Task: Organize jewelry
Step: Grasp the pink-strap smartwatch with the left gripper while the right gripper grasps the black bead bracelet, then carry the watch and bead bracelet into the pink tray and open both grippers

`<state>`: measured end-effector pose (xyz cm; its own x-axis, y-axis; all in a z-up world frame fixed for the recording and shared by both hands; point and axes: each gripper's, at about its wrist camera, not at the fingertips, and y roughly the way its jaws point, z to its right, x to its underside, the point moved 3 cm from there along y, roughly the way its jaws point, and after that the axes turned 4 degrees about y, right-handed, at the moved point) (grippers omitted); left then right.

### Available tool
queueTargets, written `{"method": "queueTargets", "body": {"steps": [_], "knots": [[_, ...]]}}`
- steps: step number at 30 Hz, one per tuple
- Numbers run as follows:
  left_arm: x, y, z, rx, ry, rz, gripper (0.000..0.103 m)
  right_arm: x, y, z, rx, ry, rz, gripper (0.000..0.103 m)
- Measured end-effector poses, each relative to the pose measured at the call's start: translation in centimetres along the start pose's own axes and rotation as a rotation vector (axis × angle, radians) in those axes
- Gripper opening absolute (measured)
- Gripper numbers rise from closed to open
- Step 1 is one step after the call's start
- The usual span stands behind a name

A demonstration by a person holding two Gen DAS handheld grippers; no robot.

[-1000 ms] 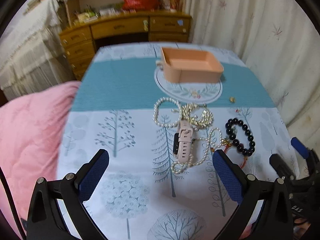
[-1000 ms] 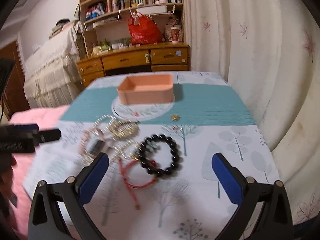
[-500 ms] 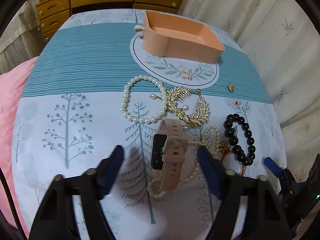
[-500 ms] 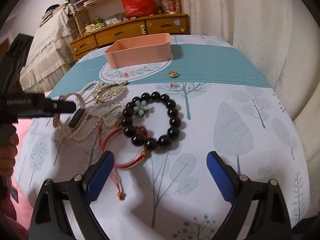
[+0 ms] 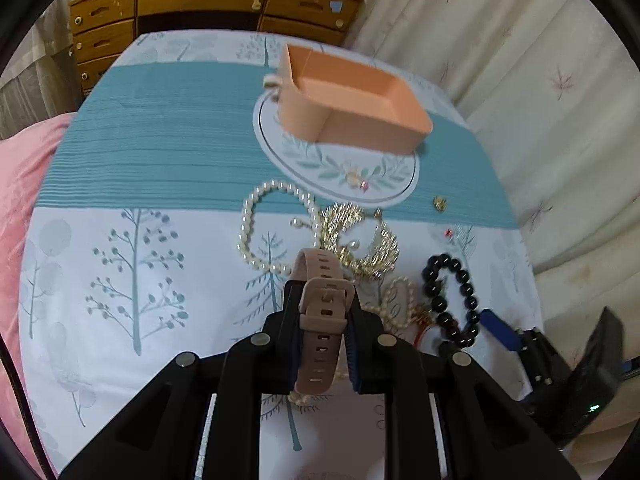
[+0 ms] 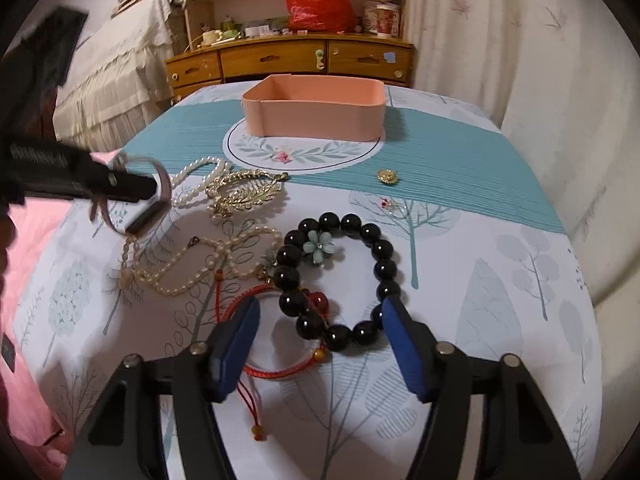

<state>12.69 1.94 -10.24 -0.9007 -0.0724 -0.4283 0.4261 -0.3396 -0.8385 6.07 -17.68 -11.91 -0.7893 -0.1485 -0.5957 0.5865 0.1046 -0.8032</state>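
Since the earlier frame, the left gripper [image 5: 322,344] has closed its fingers on the pink watch [image 5: 322,312], raising it above the surface [image 5: 160,280]. Right gripper [image 6: 320,344], fingers spread, straddles the black bead bracelet [image 6: 340,276]; pink tray [image 6: 316,112] beyond.

Left wrist: close above the table, facing the peach tray [image 5: 352,104].
Right wrist: lower, right of it, facing the same tray [image 6: 316,110].
Shared: tray, jewelry before it.

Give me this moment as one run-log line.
left gripper: shut on pink watch | right gripper: open, straddling black bead bracelet | peach tray: nothing visible inside
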Motion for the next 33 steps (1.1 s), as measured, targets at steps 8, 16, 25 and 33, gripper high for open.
{"method": "queueTargets", "body": {"steps": [8, 16, 25, 33], "knots": [[-0.8, -2.9, -0.1, 0.002, 0.006, 0.06, 0.016, -0.4, 1.7, -0.5, 0.043, -0.099, -0.041, 0.026], [-0.5, -3.9, -0.4, -0.023, 0.004, 0.073, 0.016, -1.2, 1.1, 1.6, -0.136, 0.077, -0.075, 0.015], [-1.5, -5.6, 0.2, -0.031, 0.041, 0.09, 0.016, -4.8, -2.2, 4.6, -0.32, 0.253, 0.009, 0.015], [-5.8, -7.3, 2.5, -0.043, 0.144, 0.132, 0.016, -11.0, -4.2, 5.7, -0.417, 0.293, 0.08, 0.015]]}}
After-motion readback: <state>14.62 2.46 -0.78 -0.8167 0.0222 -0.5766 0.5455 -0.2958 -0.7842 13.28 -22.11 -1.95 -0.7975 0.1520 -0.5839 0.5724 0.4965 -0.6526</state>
